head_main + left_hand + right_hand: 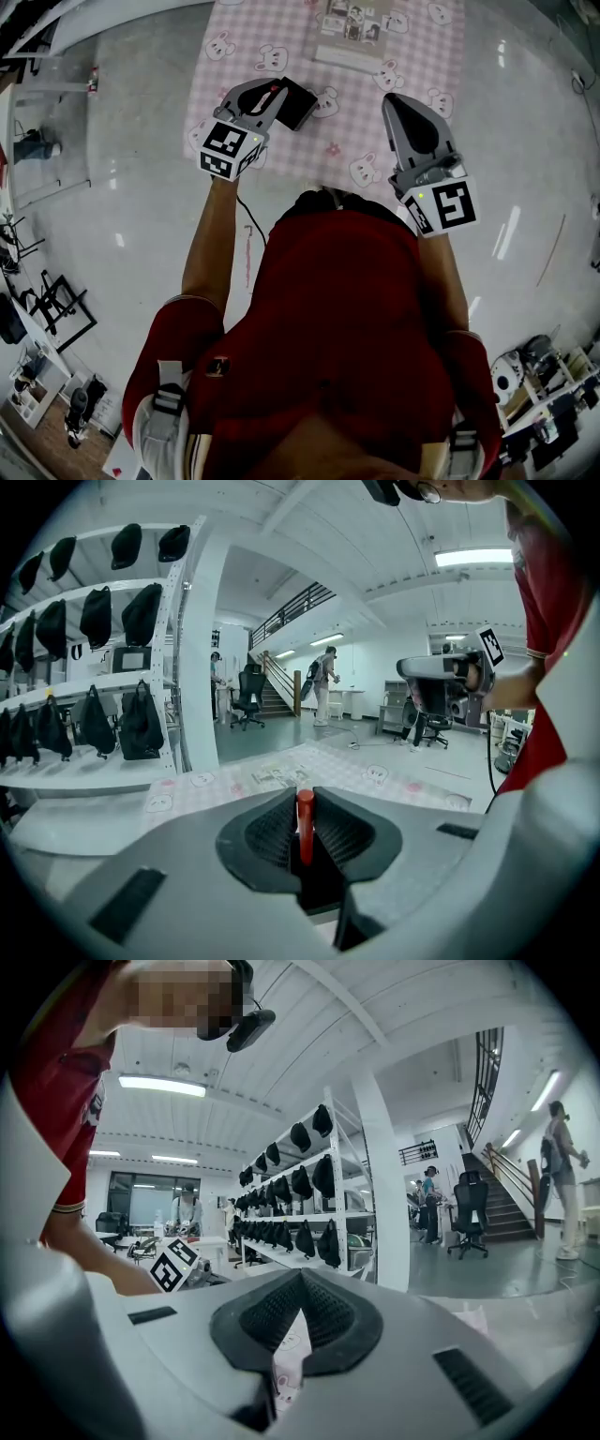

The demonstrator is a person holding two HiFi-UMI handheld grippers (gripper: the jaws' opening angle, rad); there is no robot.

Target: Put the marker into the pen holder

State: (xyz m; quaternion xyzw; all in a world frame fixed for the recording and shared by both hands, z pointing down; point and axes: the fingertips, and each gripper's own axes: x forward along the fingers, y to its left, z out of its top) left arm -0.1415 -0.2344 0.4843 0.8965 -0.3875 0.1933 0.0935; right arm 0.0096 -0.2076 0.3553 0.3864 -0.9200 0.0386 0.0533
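The left tool [277, 93] is clenched on the slim red plastic marker [306, 825], which stands upright between the ribbed black pads with its rounded end poking just above them. Held that way, the marker's lower end is probably free to go down into an opening. In the head view a black boxy container [300, 105], most likely the pen holder, sits on the pink checked cloth with rabbit prints [281, 37] that covers the desk, just ahead of this tool's tips. I cannot tell whether they touch. The right tool [300, 1283] hangs to the side, well apart from the holder. Its pads meet at the tips with nothing between them, and only cloth shows through the gap below, so it seems parked out of the way. A printed paper sheet [352, 23] lies farther back, near the cloth's far edge. The cloth around the holder is otherwise open, which leaves room to lower the marker. The holder's rim is the edge to clear.
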